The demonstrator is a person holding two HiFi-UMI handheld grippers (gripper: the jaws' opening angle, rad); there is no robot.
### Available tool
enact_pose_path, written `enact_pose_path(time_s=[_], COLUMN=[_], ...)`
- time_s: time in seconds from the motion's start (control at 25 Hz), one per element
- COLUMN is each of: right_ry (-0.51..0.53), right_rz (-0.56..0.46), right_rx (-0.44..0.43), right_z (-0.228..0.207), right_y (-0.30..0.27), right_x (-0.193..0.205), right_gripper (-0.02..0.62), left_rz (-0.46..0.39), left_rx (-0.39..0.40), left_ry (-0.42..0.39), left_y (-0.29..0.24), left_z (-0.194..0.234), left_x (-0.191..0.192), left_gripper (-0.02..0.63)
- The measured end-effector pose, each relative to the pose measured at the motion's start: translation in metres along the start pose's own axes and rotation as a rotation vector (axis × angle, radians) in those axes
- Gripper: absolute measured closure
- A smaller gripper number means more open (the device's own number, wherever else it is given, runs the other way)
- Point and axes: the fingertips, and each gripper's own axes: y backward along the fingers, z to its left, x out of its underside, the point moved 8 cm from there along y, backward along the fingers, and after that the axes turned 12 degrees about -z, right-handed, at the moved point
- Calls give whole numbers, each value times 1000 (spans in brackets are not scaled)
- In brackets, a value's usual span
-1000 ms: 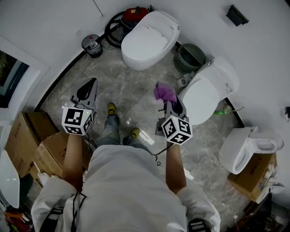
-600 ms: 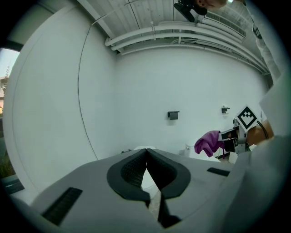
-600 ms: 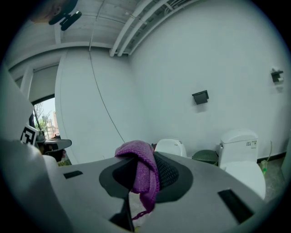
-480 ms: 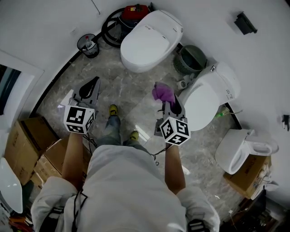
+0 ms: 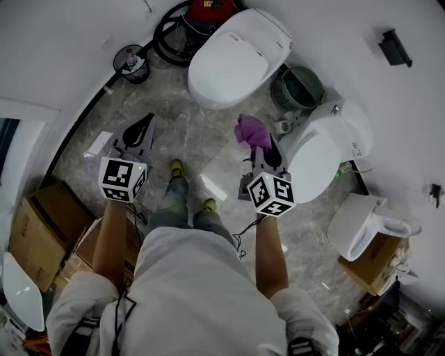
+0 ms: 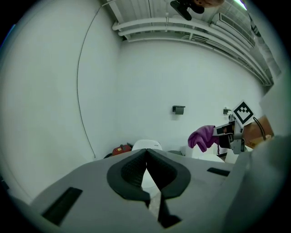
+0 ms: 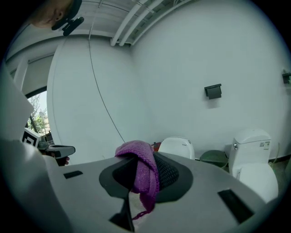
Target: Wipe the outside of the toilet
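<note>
A white toilet (image 5: 235,59) with its lid down stands at the far wall; it shows as a toilet (image 7: 177,146) in the right gripper view too. My right gripper (image 5: 261,149) is shut on a purple cloth (image 5: 251,131), held in the air short of that toilet and left of a second white toilet (image 5: 321,154). The cloth (image 7: 142,172) drapes over the shut jaws. My left gripper (image 5: 141,132) is shut and empty, held over the grey marble floor to the left. From the left gripper (image 6: 146,154) view, the cloth (image 6: 202,137) appears at the right.
A green wastebasket (image 5: 298,88) sits between the two toilets. A red vacuum with black hose (image 5: 201,12) stands behind the far toilet. A third toilet (image 5: 367,224) is at the right, cardboard boxes (image 5: 31,230) at the left. A small black bin (image 5: 130,61) stands by the wall.
The view has shifted forward; both grippers sit slightly nearer the far toilet. The right gripper still holds the cloth, and the left stays shut.
</note>
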Motion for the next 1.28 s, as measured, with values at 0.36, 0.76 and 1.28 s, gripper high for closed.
enact_pose_path(time_s=[0.36, 0.76, 1.28], right_ry=[-5, -14, -69], right_rz=[53, 81, 117], right_rx=[50, 13, -34], right_z=[19, -5, -68], right_y=[-49, -85, -128], right_x=[45, 87, 167], right_gripper=[506, 506, 506], left_rz=[52, 96, 128], left_rx=[63, 84, 68], left_ry=[20, 25, 11], left_y=[-36, -72, -136], left_z=[49, 45, 20], left_x=[45, 95, 178], left_gripper=[589, 589, 589])
